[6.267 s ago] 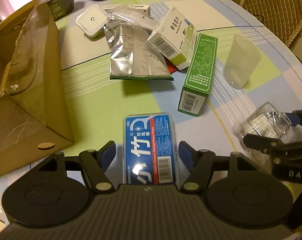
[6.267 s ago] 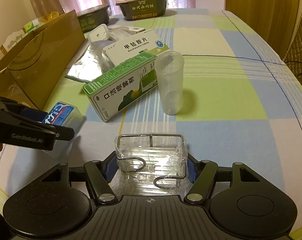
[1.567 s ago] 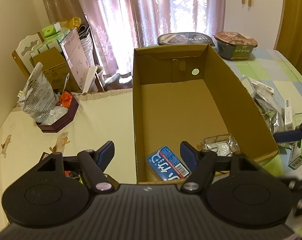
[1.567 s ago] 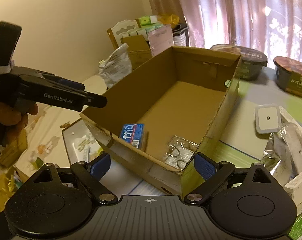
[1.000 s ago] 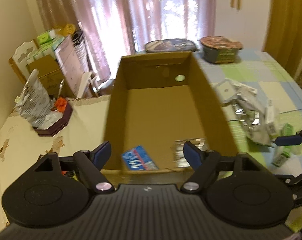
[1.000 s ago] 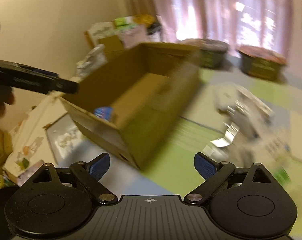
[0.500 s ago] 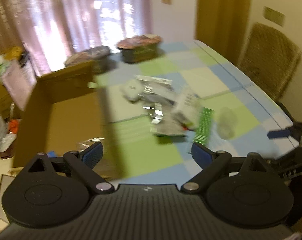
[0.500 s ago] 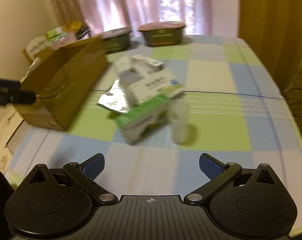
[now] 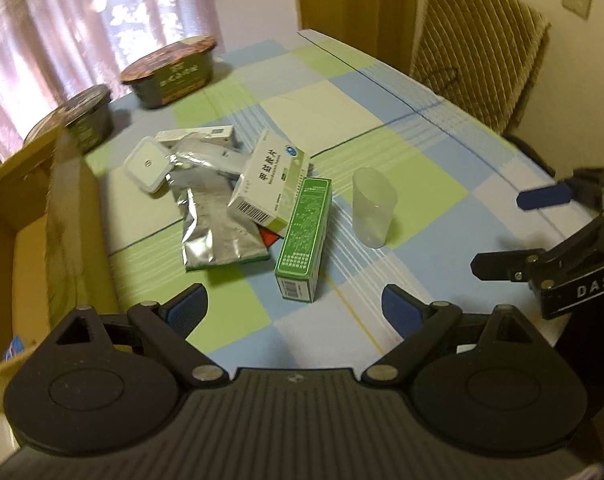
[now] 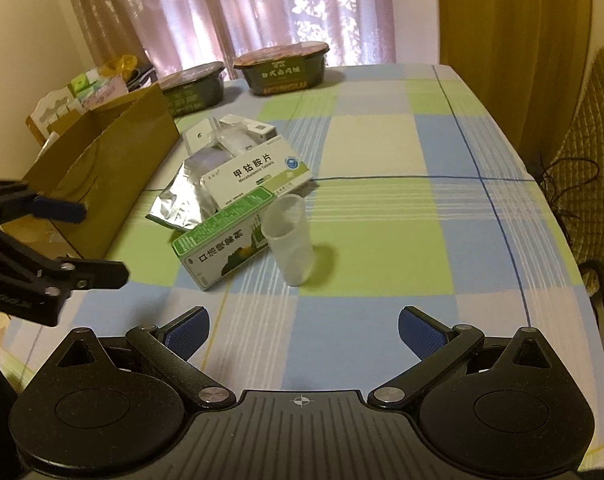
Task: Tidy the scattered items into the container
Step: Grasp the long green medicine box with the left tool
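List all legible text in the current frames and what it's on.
"DAS" on the right gripper body.
"甲钴胺片" on the white medicine box; the Latin line under it is too small to read.
"HONGLU" on the far instant-food bowl; the characters above it are blurred.
Green box: large characters, too blurred to read.
Left gripper label: unreadable.

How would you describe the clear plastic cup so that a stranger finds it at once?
Start at the brown cardboard box on the checked tablecloth's left edge, then move right past the pile of packets. The translucent plastic cup stands upright just right of the long green carton; it is the only round, see-through item.
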{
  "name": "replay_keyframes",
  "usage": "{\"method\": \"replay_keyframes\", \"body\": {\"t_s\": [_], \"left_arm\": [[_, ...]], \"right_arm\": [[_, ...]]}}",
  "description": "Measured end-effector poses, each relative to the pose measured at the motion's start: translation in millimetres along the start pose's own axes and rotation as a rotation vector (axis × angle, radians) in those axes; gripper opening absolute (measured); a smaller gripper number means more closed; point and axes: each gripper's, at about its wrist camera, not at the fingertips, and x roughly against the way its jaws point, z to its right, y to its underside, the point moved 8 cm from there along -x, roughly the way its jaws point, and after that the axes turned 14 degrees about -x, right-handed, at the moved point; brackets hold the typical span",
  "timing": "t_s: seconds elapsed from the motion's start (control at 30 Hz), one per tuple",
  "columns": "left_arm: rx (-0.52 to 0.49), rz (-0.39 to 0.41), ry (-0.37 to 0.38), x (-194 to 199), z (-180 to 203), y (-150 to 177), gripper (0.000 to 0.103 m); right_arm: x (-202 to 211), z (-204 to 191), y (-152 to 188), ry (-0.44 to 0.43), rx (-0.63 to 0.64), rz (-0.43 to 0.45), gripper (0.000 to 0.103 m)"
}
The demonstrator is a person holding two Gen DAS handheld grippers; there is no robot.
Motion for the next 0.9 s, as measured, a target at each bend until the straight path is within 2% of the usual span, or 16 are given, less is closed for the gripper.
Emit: {"method": "replay_keyframes", "body": {"t_s": [0.17, 0.37, 0.47, 0.63, 0.67, 0.73, 0.9], "left_arm": [[-0.065, -0.01, 0.015, -24, 0, -11, 0.081], [-0.098, -0.023, 0.033, -59, -4, -20, 0.074], [-0.095, -0.041, 0.048, -77, -8, -24, 0.065], [-0.106, -0.092, 0.065, -106, -10, -24, 0.042], [-0.1, -0.096, 0.077, -110, -10, -23, 0.041], [-0.087, -0.096, 0.101, -114, -9, -21, 0.029], [-0.06, -0.1, 0.122, -103, -5, -12, 0.026]], "right_arm": [[-15, 6, -4, 0.014, 0.03, -0.015, 0.103], [-33, 15, -9, 0.031, 0.06, -0.026, 0.103], [-42, 18, -11, 0.027, 0.067, -0.034, 0.103], [-55, 18, -13, 0.014, 0.088, -0.045, 0.103], [-58, 17, -14, 0.01, 0.096, -0.049, 0.103], [-63, 15, -15, 0.001, 0.117, -0.051, 0.103], [-74, 1, -24, -0.032, 0.222, -0.029, 0.103]]}}
